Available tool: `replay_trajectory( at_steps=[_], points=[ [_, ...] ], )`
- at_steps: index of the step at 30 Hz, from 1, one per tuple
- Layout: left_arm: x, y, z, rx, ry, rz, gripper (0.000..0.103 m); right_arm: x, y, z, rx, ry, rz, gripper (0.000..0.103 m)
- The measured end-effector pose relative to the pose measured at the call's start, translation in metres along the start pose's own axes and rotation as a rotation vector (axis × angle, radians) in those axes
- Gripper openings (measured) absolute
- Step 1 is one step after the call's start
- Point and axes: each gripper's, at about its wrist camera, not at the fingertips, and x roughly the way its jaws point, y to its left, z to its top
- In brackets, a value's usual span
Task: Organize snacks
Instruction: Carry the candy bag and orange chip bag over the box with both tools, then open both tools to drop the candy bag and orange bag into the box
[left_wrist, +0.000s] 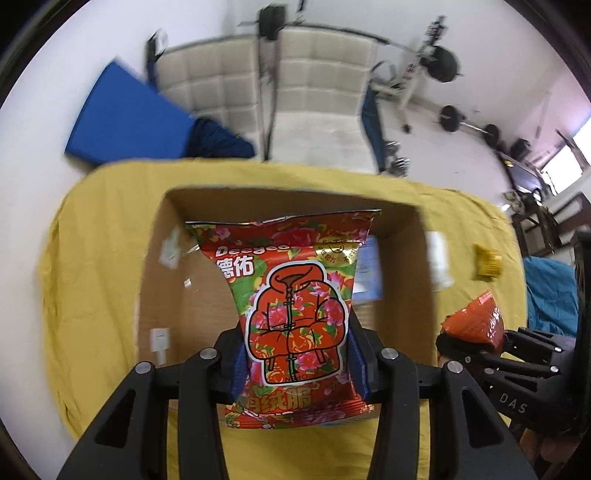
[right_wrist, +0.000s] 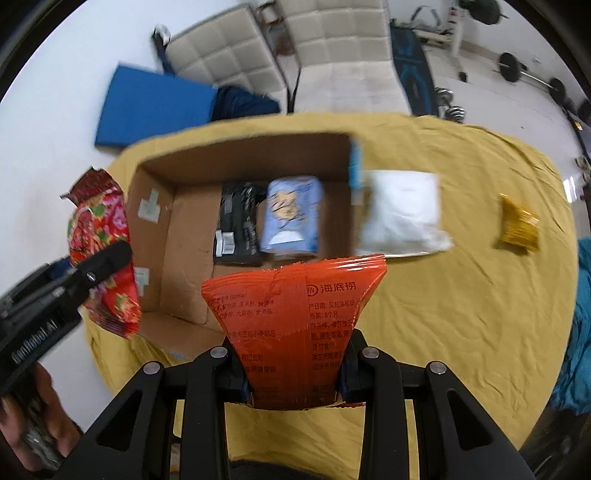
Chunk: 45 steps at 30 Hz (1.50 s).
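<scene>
A yellow cloth (right_wrist: 461, 314) covers the table — a snack bag is clenched in each gripper above it.

Nearest, the left gripper (left_wrist: 295, 365) is clamped on a floral red bag (left_wrist: 295, 314), and the right gripper (right_wrist: 295, 369) on an orange bag (right_wrist: 295, 317). Beyond them an open cardboard box (right_wrist: 177, 236) is seen, a black packet (right_wrist: 238, 221) and a blue packet (right_wrist: 291, 218) lying inside. A white pouch (right_wrist: 402, 210) lies just beside the box; farther right, a yellow packet (right_wrist: 517, 225) — well apart.

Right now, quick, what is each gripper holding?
Left gripper: closed on the red flowery snack bag.
Right gripper: closed on the orange snack packet.
</scene>
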Motion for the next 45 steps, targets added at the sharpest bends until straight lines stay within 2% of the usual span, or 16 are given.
replay_trajectory(
  at_steps=[5,11,19,24,29,32,35,37,40,45],
  points=[
    [0.046,0.052,0.003,-0.065,0.094,0.020,0.041,0.073,0.026,0.016,-0.015,0.130,-0.039,0.034],
    [0.105,0.075,0.009,-0.059,0.205,0.037,0.041,0.141,0.029,0.015,0.004,0.256,-0.106,0.034],
    [0.187,0.083,0.034,-0.038,0.317,0.028,0.041,0.179,0.021,0.015,0.044,0.305,-0.172,0.035],
    [0.216,0.077,0.043,-0.016,0.356,-0.012,0.042,0.189,0.020,0.013,0.057,0.313,-0.194,0.035],
    [0.222,0.067,0.045,0.017,0.360,-0.020,0.044,0.192,0.020,0.012,0.069,0.312,-0.202,0.037],
    [0.220,0.066,0.044,-0.001,0.372,-0.032,0.045,0.189,0.021,0.014,0.060,0.312,-0.212,0.042],
    [0.215,0.069,0.050,-0.028,0.371,-0.034,0.045,0.181,0.024,0.024,0.072,0.316,-0.207,0.050],
    [0.208,0.068,0.052,-0.033,0.359,-0.029,0.046,0.175,0.030,0.026,0.076,0.302,-0.188,0.061],
    [0.196,0.063,0.050,-0.034,0.349,-0.023,0.051,0.164,0.038,0.029,0.073,0.280,-0.184,0.070],
    [0.170,0.059,0.047,-0.033,0.309,-0.027,0.065,0.142,0.049,0.031,0.078,0.235,-0.162,0.085]
  ],
)
